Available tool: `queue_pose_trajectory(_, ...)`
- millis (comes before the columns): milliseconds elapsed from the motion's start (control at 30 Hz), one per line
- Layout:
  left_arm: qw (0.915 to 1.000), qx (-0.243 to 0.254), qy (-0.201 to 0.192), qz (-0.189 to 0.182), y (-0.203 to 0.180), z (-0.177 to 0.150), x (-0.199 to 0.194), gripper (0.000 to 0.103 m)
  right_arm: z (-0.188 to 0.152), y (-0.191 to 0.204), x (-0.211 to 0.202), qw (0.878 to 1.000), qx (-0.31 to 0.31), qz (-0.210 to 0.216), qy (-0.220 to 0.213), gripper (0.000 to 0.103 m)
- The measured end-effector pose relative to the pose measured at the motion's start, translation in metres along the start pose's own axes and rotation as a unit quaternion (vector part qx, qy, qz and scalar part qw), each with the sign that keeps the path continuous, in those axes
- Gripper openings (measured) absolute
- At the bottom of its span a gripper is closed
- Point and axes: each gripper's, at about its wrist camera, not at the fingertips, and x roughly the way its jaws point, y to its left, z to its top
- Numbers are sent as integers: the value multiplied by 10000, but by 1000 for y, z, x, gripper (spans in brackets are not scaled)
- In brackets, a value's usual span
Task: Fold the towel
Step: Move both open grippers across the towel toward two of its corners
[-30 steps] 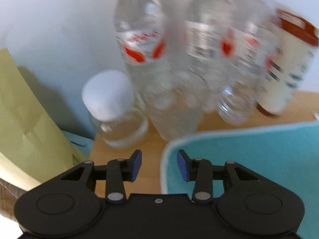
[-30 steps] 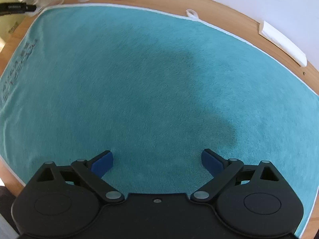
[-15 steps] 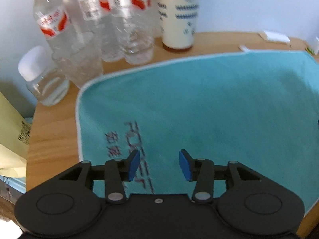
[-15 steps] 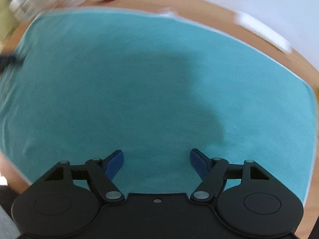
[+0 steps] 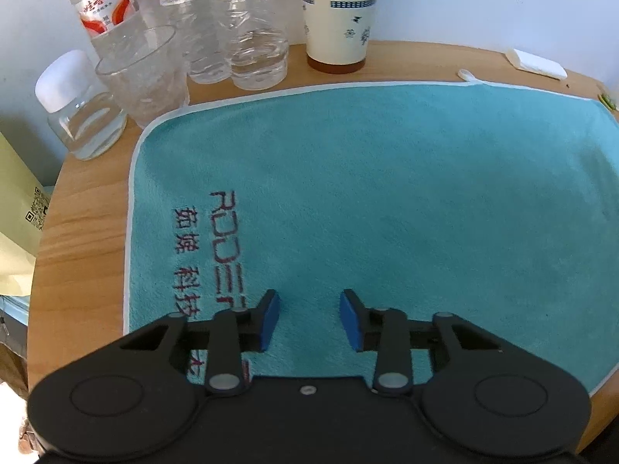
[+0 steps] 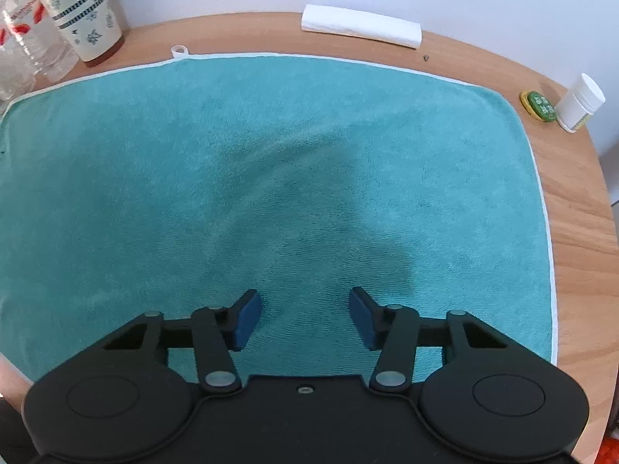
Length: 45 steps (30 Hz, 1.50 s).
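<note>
A teal terry towel with a white hem [image 5: 387, 193] lies spread flat on the round wooden table [image 5: 85, 239], its long axis running left to right. Only the left wrist view shows its dark embroidered lettering [image 5: 224, 247] near the left end; only the right wrist view shows the small white pill bottle [image 6: 580, 102]. The left gripper [image 5: 309, 319] and right gripper [image 6: 303, 317] hover over it, jaws just narrowed, part open, holding nothing.
</note>
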Motion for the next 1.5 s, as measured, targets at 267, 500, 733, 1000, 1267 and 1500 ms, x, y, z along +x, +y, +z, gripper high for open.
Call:
queue_pose_trajectory(267, 9998, -139, 102, -29, -2, -6, 0, 23, 3, 0, 0, 9995, -286, 96, 20, 54)
queue_pose_trajectory(500, 9995, -169, 252, 19, -4, -14, -5, 23, -10, -8, -6, 9994, -336, 102, 66, 54)
queue_pose_trajectory(733, 9986, -409, 316, 110, 7, -34, -23, 38, -32, -38, -29, 9995, 279, -38, -122, 54)
queue_pose_trajectory(1000, 9960, -406, 801, -41, 15, -47, -21, 40, -64, -96, -31, 9934, 1005, -417, 365, 54)
queue_pose_trajectory(1267, 9949, -425, 908, -73, 11, -57, -28, 41, -72, -105, -38, 9915, 1105, -359, 580, 54)
queue_pose_trajectory(1500, 9947, -386, 949, -90, 11, -64, -32, 44, -70, -101, -41, 9917, 1039, -377, 660, 54)
